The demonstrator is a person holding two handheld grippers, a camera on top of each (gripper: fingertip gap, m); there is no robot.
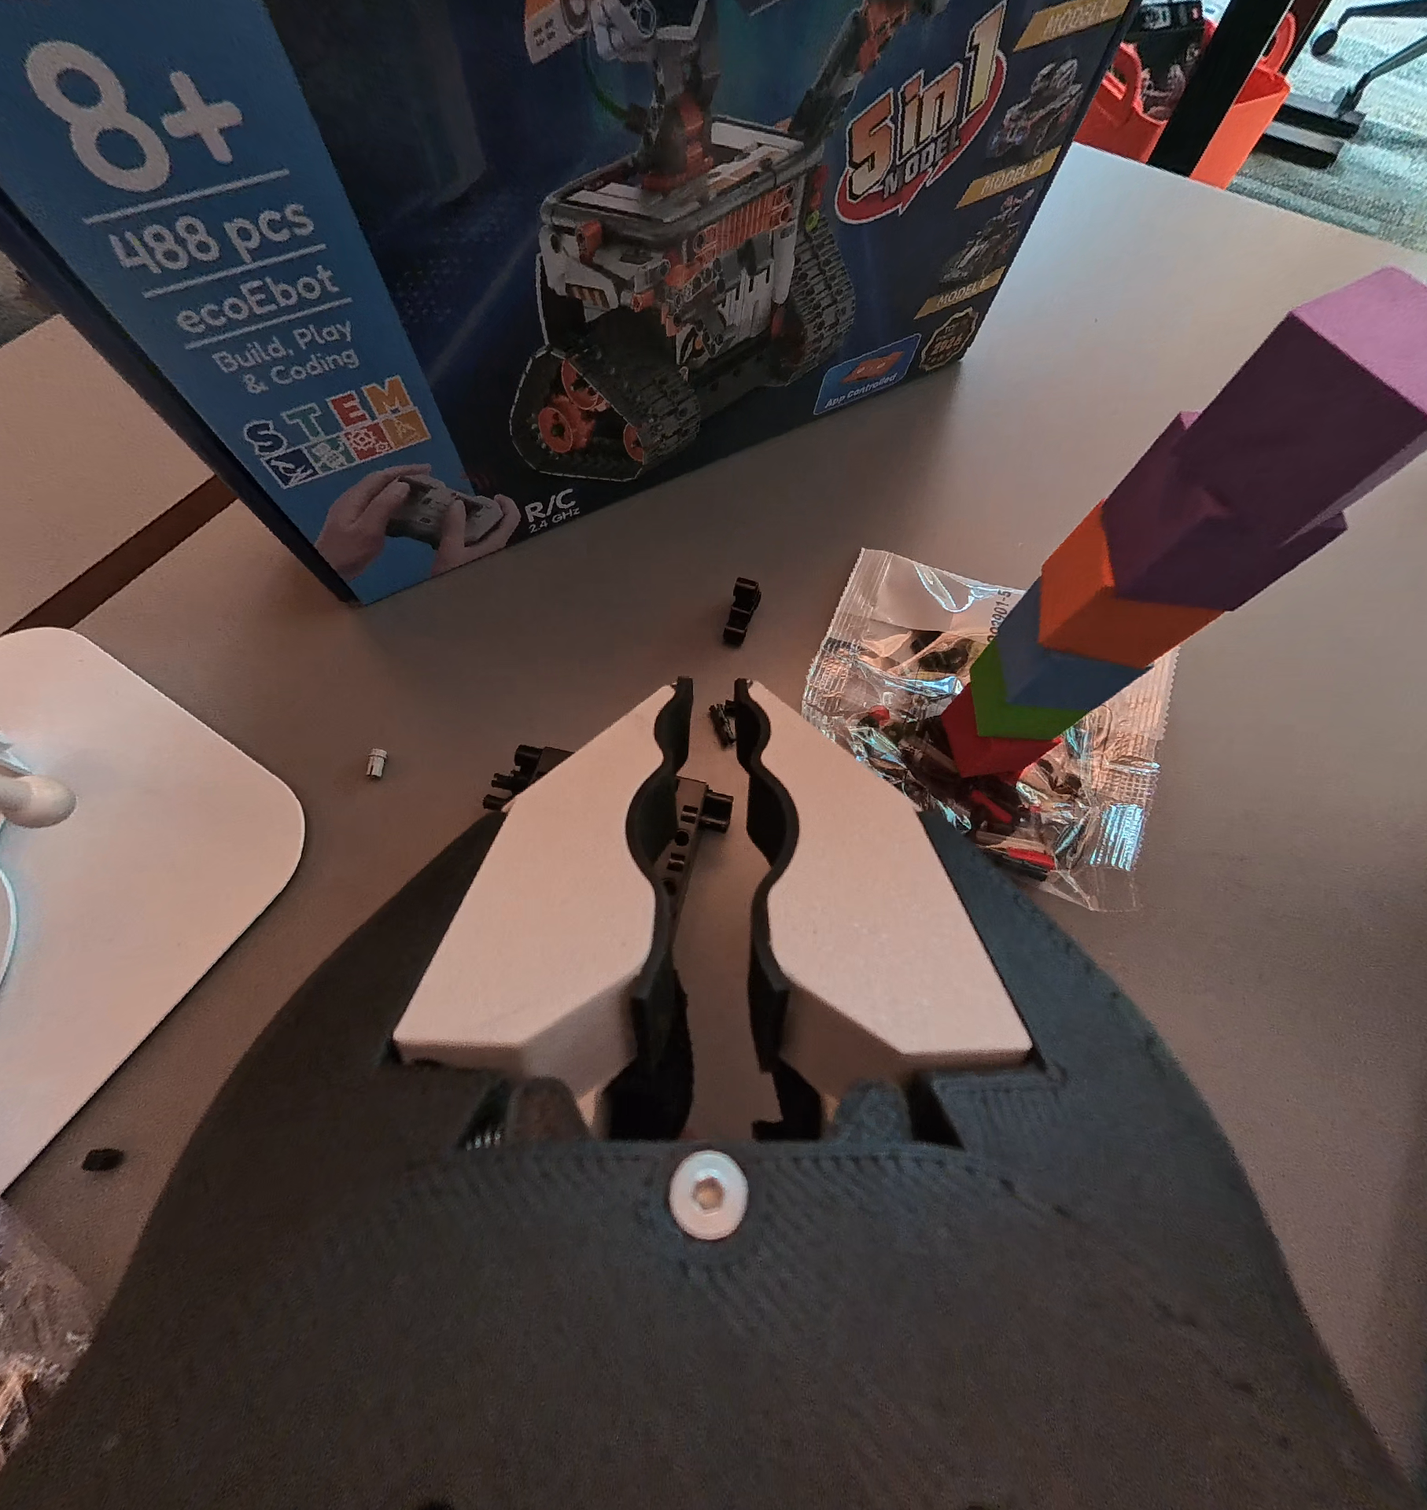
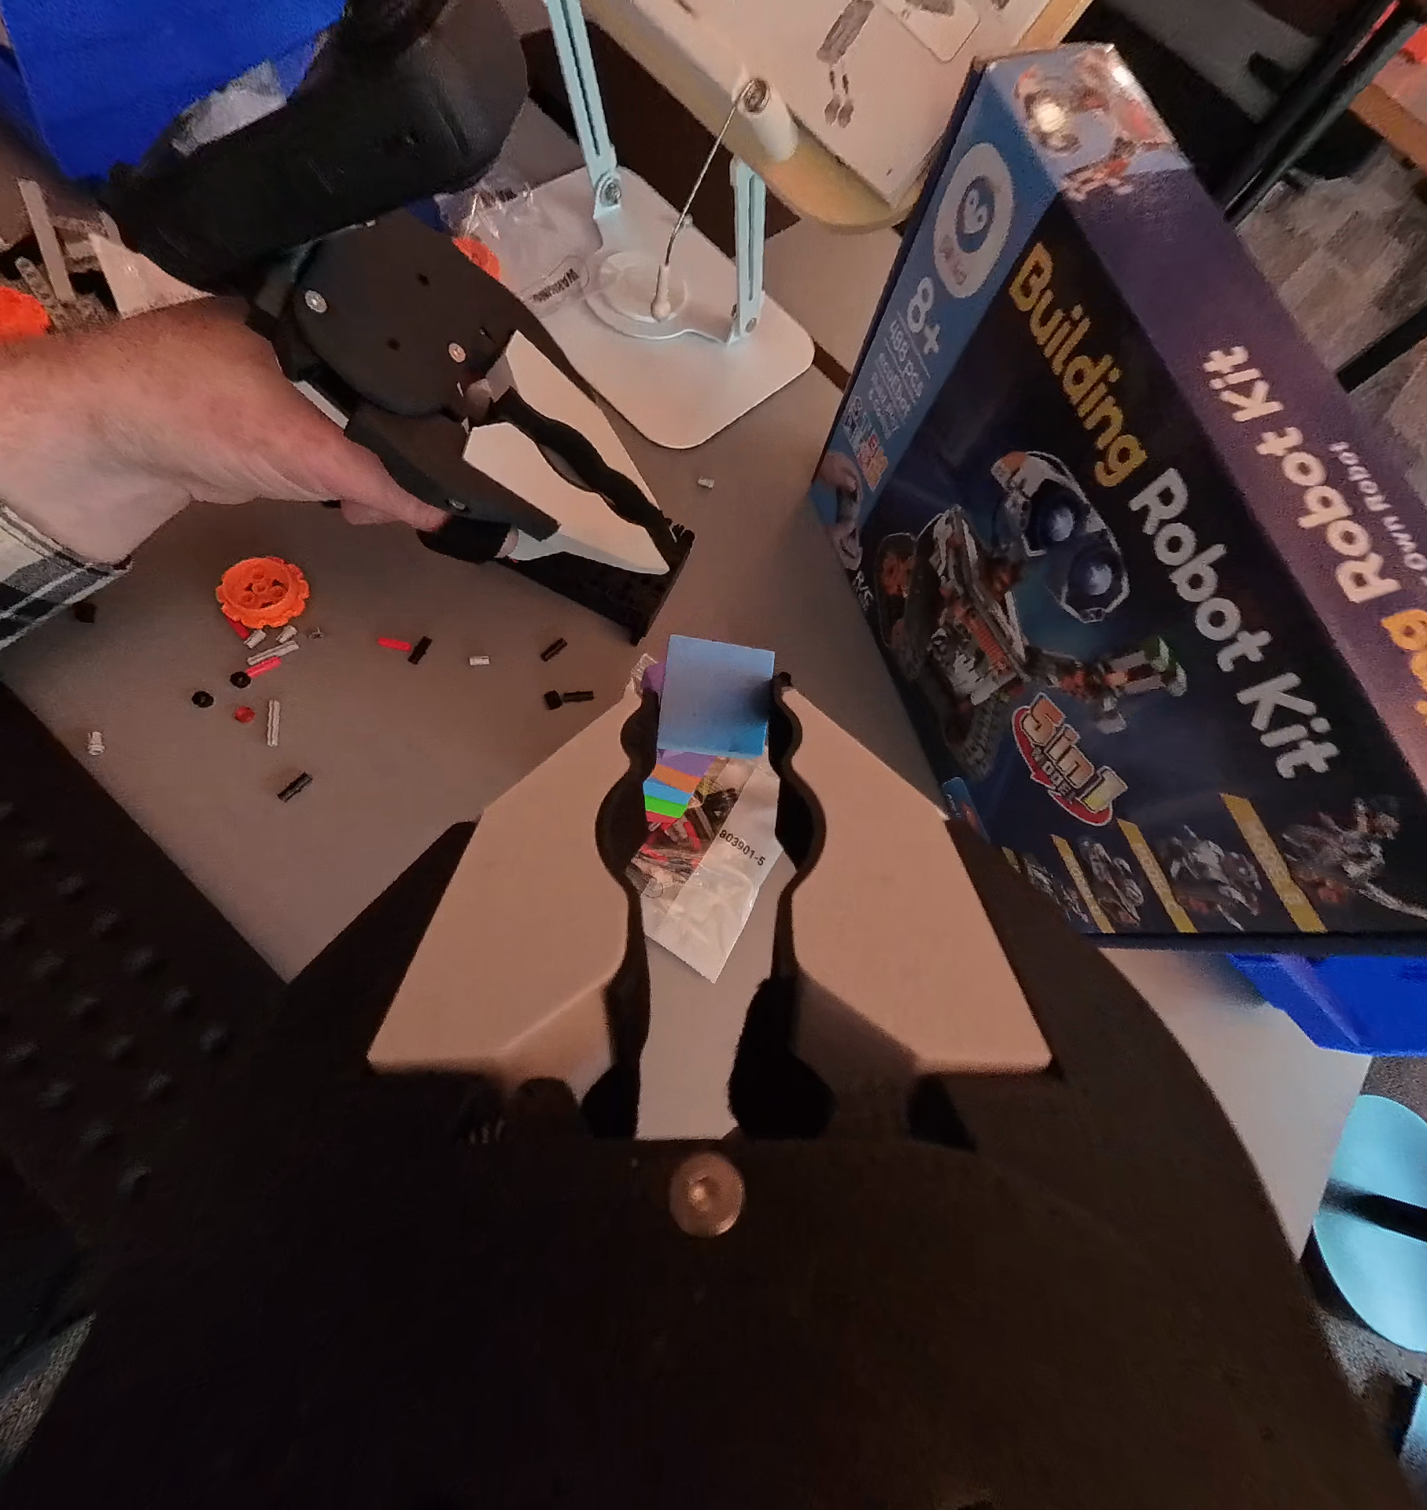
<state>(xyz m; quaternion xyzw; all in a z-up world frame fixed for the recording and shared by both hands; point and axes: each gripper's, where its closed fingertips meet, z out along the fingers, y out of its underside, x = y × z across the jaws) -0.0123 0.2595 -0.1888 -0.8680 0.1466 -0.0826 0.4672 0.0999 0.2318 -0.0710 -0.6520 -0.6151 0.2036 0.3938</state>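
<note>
My left gripper has its jaws a narrow gap apart, with a black beam piece between the pads. In the right wrist view it is held by a hand, low over the table, with the black piece under its fingers. A tower of coloured blocks stands on a clear bag of small parts: red at the bottom, then green, blue, orange and purple. My right gripper hangs open straight above the tower, its top block showing between the fingertips. No fingers touch that block in the left wrist view.
A large blue kit box stands behind, also in the right wrist view. A white stand base lies left. Loose bits: a black connector, a small white pin, an orange wheel, several pins. The left gripper's tips are roughly 15 cm from the right gripper's.
</note>
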